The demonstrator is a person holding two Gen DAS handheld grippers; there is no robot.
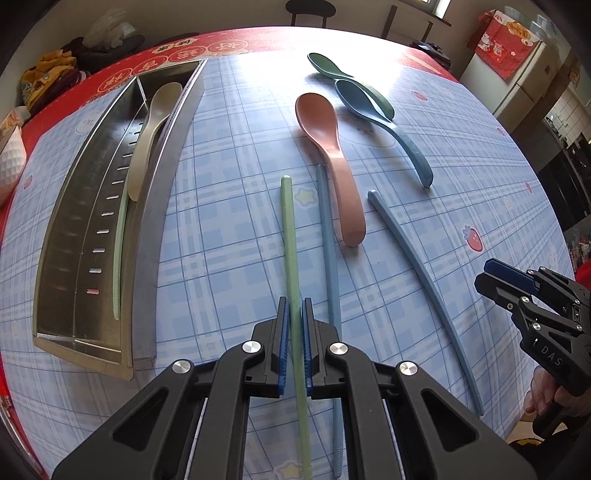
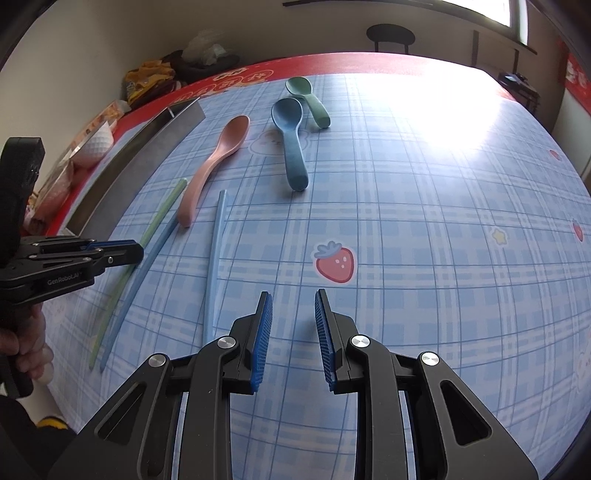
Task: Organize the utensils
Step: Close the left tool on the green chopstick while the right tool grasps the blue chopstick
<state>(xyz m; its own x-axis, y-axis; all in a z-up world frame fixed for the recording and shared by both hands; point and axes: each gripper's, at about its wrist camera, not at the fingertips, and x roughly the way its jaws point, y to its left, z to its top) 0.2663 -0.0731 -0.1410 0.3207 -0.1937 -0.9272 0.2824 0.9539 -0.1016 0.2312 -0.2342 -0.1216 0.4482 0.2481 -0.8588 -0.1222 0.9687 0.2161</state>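
Observation:
My left gripper (image 1: 295,317) is shut on a pale green chopstick (image 1: 288,229) that lies lengthwise on the blue checked cloth. A blue chopstick (image 1: 327,236) lies just to its right, and a second blue one (image 1: 417,269) further right. Beyond them are a pink spoon (image 1: 325,140), a blue spoon (image 1: 373,110) and a green spoon (image 1: 328,66). The metal tray (image 1: 155,206) on the left holds a beige spoon (image 1: 151,129) and another green chopstick (image 1: 120,240). My right gripper (image 2: 293,299) hovers open over bare cloth, right of the light blue chopstick (image 2: 216,258).
A white dimpled bowl (image 1: 9,162) sits at the table's left edge. Clothes and bags (image 1: 55,74) are piled past the red table border. A dark chair (image 2: 391,35) stands beyond the far edge. A person's hand (image 1: 543,395) grips the right tool's handle.

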